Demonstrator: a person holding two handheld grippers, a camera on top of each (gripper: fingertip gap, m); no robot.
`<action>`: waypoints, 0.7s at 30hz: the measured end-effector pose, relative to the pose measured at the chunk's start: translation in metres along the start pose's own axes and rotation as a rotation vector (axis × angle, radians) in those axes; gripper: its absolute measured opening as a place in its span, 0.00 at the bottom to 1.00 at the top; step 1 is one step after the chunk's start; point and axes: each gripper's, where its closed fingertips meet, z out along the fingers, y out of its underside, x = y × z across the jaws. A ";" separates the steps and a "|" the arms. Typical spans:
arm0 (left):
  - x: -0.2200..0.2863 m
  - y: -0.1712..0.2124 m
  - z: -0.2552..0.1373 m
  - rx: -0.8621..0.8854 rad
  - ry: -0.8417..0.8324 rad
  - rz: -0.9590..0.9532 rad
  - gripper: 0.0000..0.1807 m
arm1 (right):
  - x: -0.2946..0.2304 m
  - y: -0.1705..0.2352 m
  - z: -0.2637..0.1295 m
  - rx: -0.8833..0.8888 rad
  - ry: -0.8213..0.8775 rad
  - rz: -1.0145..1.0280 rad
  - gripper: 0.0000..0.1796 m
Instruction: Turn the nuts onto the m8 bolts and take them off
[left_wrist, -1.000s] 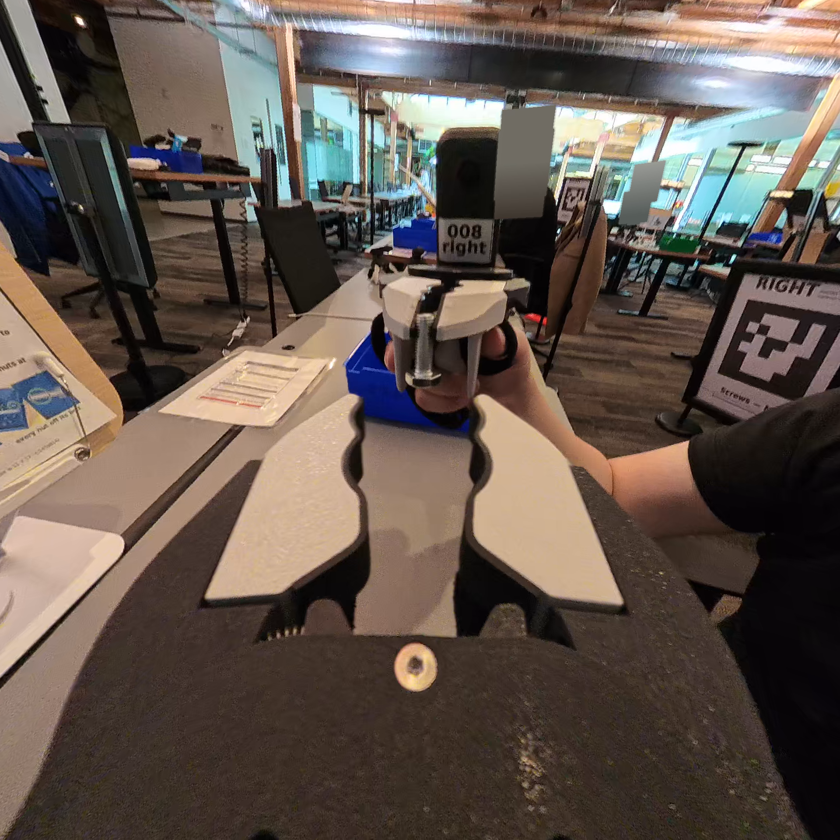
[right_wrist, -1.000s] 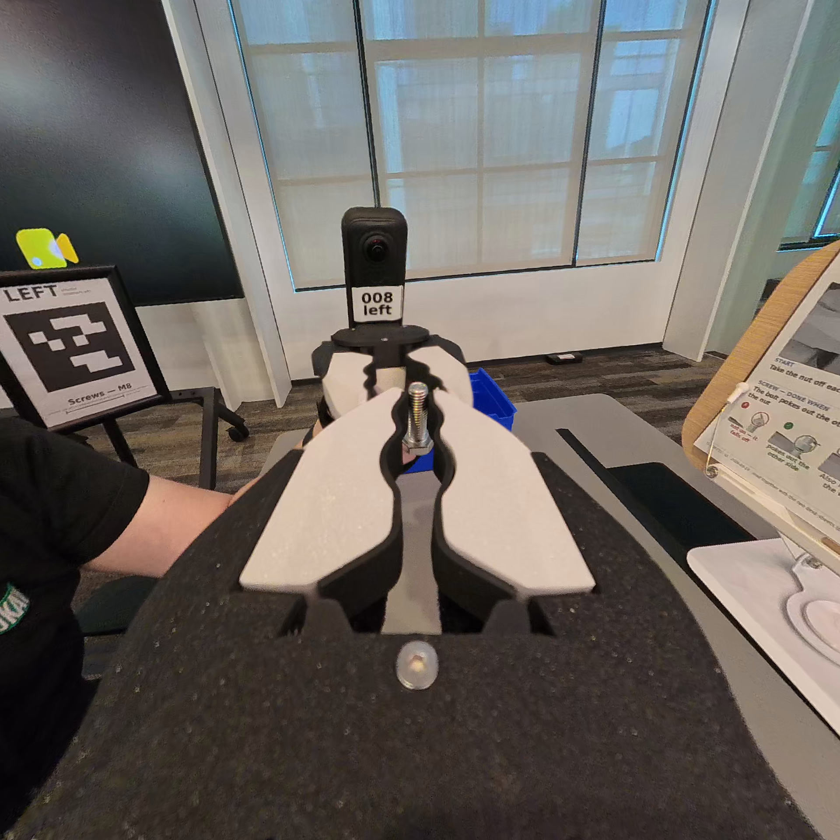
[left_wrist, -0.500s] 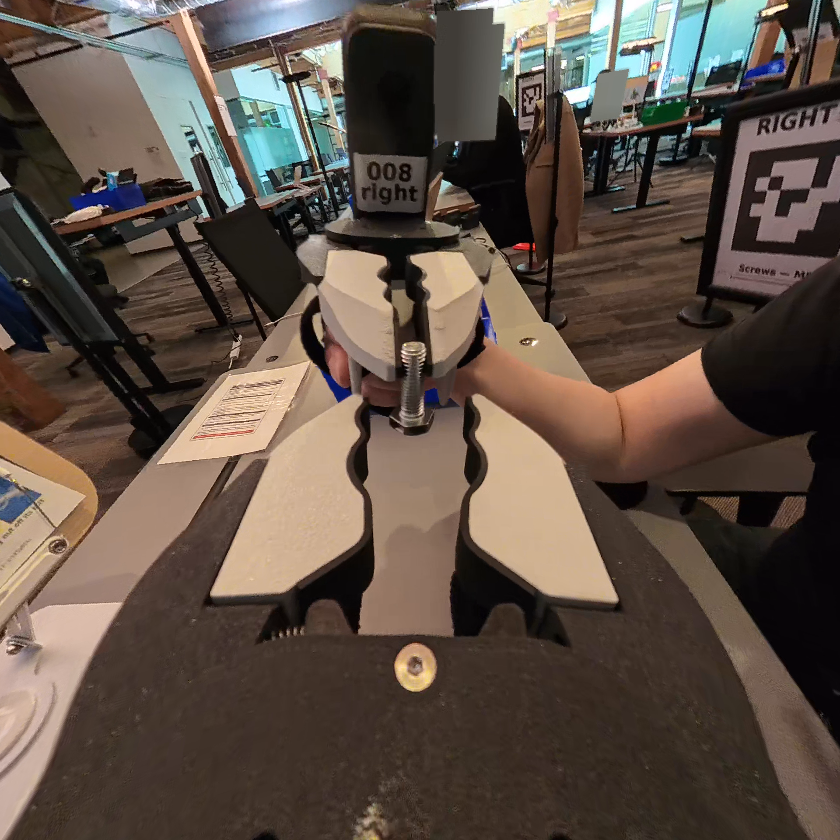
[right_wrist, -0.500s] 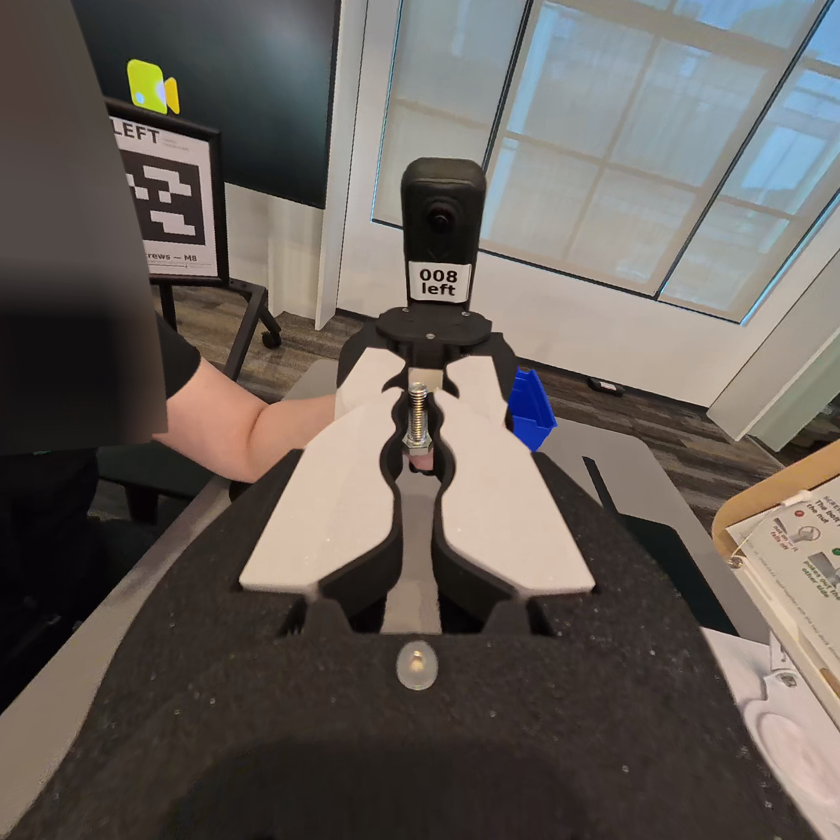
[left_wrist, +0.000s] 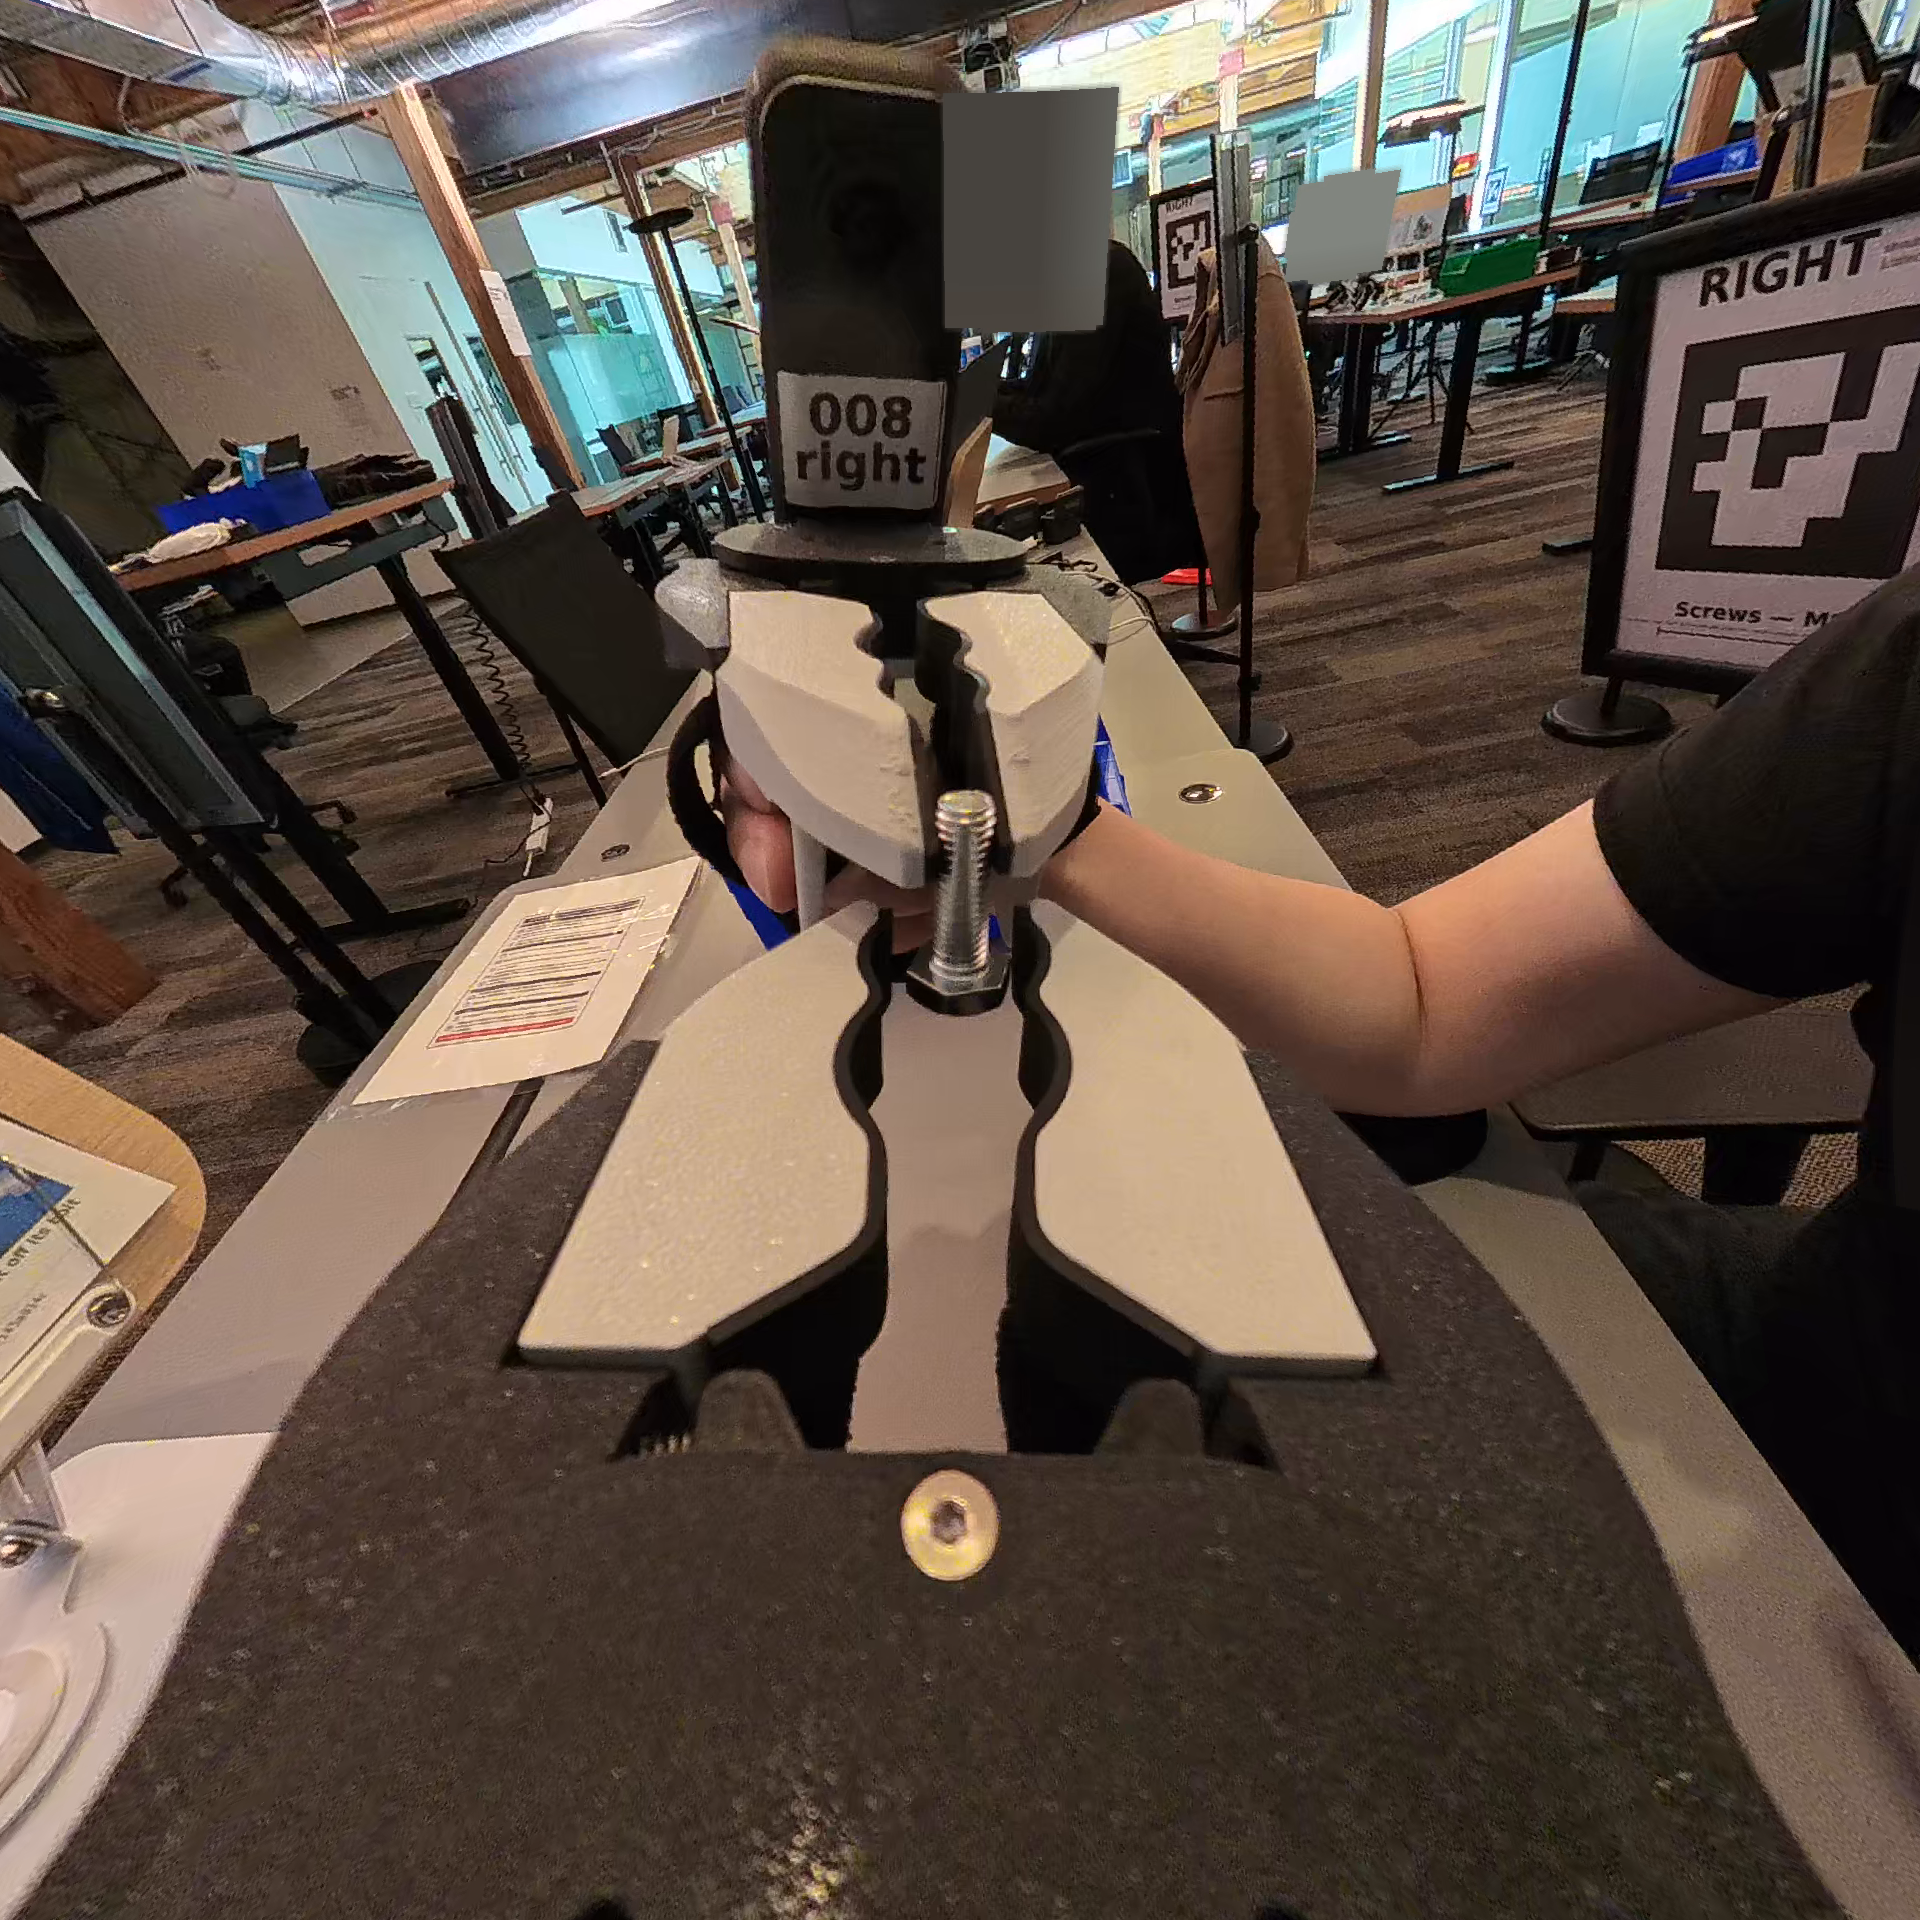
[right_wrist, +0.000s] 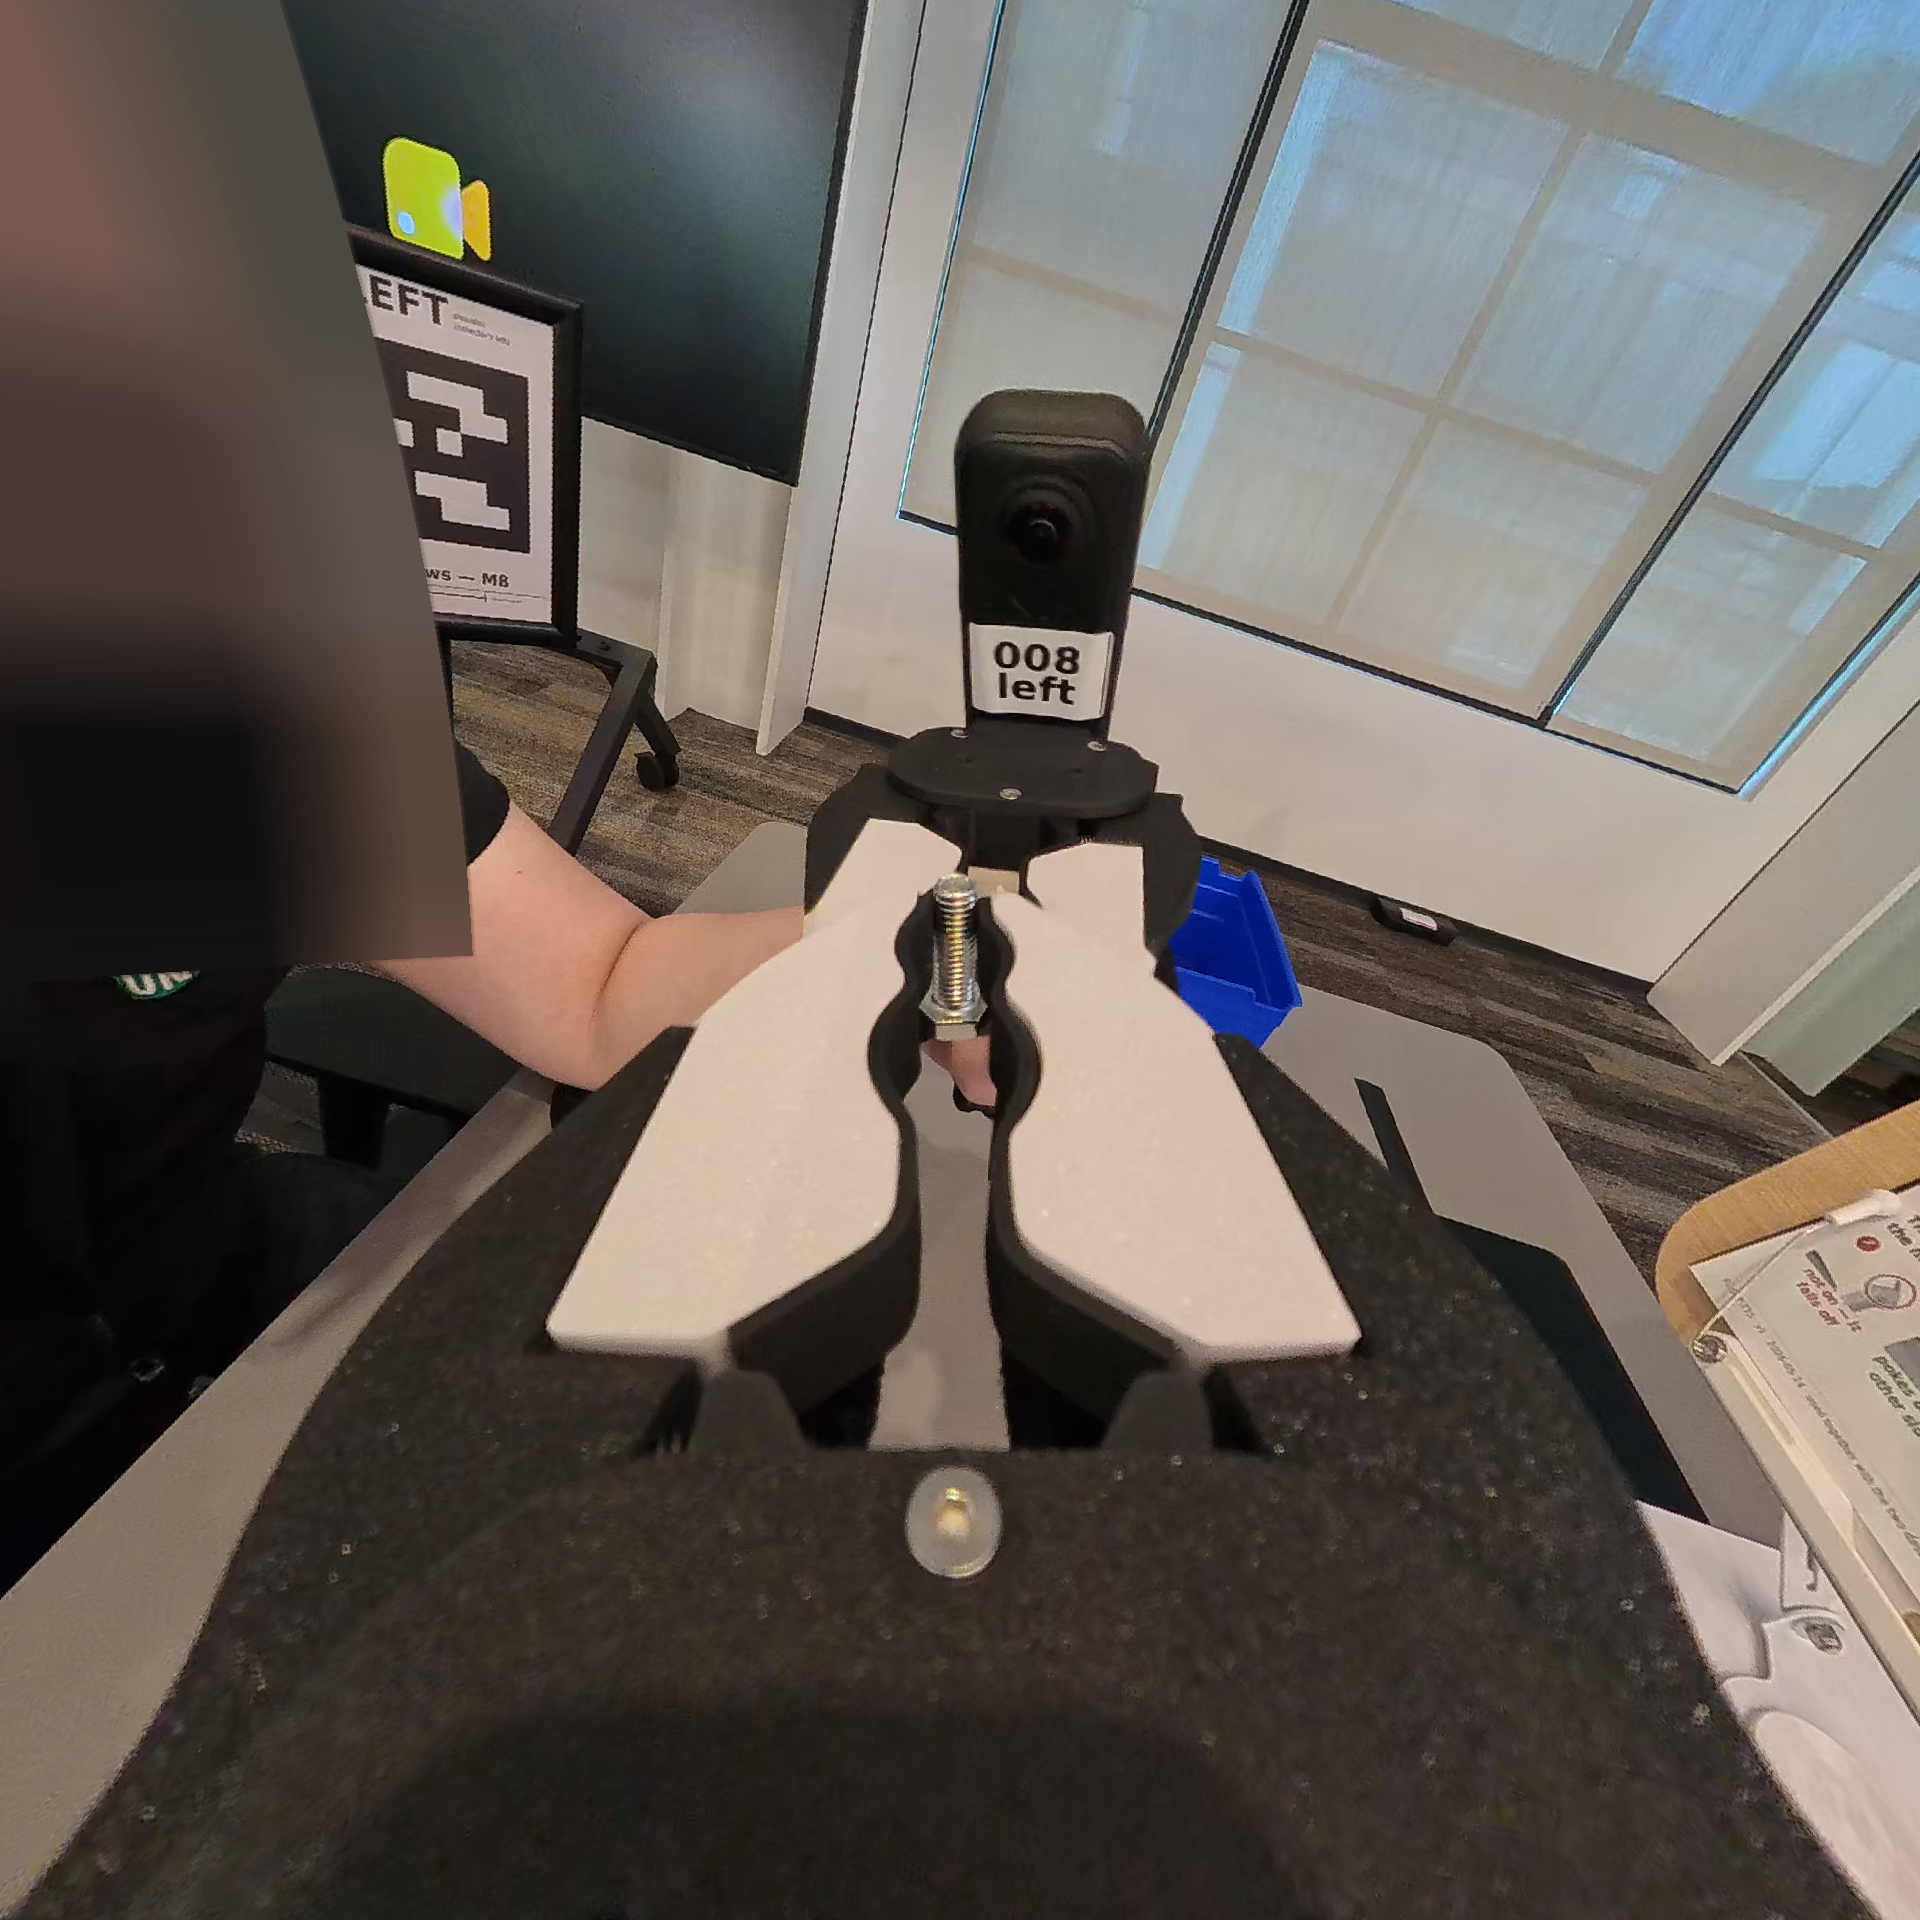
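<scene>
Left wrist view: my left gripper (left_wrist: 951, 920) is spread, its pale fingers (left_wrist: 727, 1164) lying either side of the bolt's (left_wrist: 962, 883) lower hex end (left_wrist: 957, 985). Whether the tips touch the hex, I cannot tell. Whether that hex is the nut or the bolt's head, I cannot tell either.

My right gripper (right_wrist: 961, 909) faces the left one, tip to tip. It is clenched on the bolt, with the threaded shank standing upright in the notch between its fingers and the thread end up. The bolt is up in the air above the grey table (left_wrist: 312, 1247), between the two grippers.

Container: one blue bin (right_wrist: 1231, 966) sits on the table just behind the left gripper. It is partly hidden and its inside is not visible, so the contents are unknown.

Also noted:
- A printed sheet (left_wrist: 540, 977) lies flat on the table, to the left in the left wrist view.
- A framed marker sign (left_wrist: 1766, 447) stands on the floor beyond the table edge.
- A person's bare forearm (left_wrist: 1299, 966) reaches in behind the right gripper.
</scene>
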 end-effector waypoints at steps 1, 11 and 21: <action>0.000 0.000 0.000 0.000 0.000 -0.002 0.12 | 0.000 0.000 0.000 0.001 -0.001 0.000 0.04; 0.008 -0.001 0.002 0.004 0.041 0.013 0.08 | -0.006 -0.001 -0.001 0.009 -0.041 -0.005 0.04; 0.011 0.000 0.004 -0.003 0.042 0.028 0.06 | -0.010 0.000 -0.002 0.015 -0.070 -0.005 0.04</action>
